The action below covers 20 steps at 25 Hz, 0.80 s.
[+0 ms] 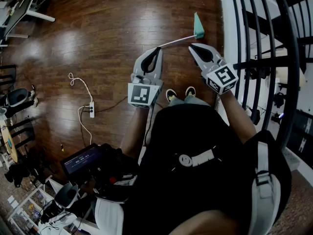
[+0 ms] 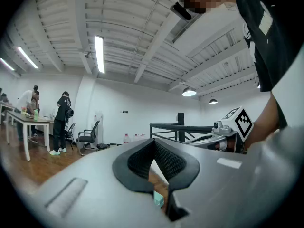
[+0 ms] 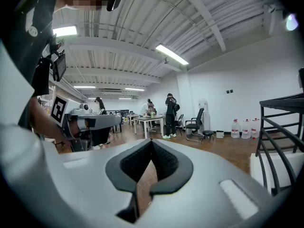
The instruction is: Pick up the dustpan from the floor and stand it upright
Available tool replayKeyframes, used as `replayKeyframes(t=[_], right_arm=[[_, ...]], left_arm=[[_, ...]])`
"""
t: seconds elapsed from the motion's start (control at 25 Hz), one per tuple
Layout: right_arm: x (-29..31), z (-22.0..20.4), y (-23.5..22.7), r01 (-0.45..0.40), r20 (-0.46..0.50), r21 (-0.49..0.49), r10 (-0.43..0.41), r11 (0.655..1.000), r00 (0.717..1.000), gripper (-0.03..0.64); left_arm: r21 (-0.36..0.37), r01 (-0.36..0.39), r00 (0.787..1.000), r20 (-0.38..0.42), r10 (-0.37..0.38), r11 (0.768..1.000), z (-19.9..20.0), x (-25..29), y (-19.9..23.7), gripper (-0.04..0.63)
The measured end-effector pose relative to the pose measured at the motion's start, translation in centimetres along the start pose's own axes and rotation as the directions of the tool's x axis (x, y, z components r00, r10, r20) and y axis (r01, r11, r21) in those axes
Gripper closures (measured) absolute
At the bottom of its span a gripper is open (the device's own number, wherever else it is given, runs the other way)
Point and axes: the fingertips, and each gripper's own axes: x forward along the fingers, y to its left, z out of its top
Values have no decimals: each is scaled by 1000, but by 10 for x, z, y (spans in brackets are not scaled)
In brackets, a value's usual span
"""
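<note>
The dustpan has a teal pan (image 1: 198, 27) and a thin pale handle (image 1: 177, 40) that slants down-left over the wood floor. My left gripper (image 1: 157, 49) is shut on the near end of that handle. In the left gripper view the pale handle runs out from between the closed pads (image 2: 164, 160), with a bit of teal pan (image 2: 158, 199) below. My right gripper (image 1: 192, 46) hovers just right of the handle, below the pan, shut and holding nothing. The right gripper view shows only floor past its closed pads (image 3: 164, 163).
A black railing (image 1: 274, 58) on a white ledge (image 1: 229, 18) borders the right. A power strip with a white cable (image 1: 91, 109) lies on the floor at left. Office chairs (image 1: 14, 98) and a desk (image 1: 29, 4) stand at far left. People work at tables (image 3: 152, 120).
</note>
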Motion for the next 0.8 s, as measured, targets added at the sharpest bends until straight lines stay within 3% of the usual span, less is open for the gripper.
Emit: replayKeyframes(t=[0.2,0.4,0.56,0.68,0.8], right_arm=[[-2,1,-2,48,22,18,-48,999,999,614],[-1,-5,-7,42,-1,15,-42,999,999,614],[6,1,-23,15,0,3,-15,1000,1000,614],[9,0,-48,23,-4,34,-23,999,1000,614],[51,-8,-99,20,-7,50,-19,999,1000,614]], left_arm=[[26,-15,1000,-15,15,1000,-2,2,21,580],[-18,-33,999,-43,32,999,-1,2,23,580],[-6,-63,997,-50,63,998,5,20,31,580],[32,-68,995,-71,70,997,0,40,36,580],[-4,-74,994,-85,74,997,-8,85,66,580]])
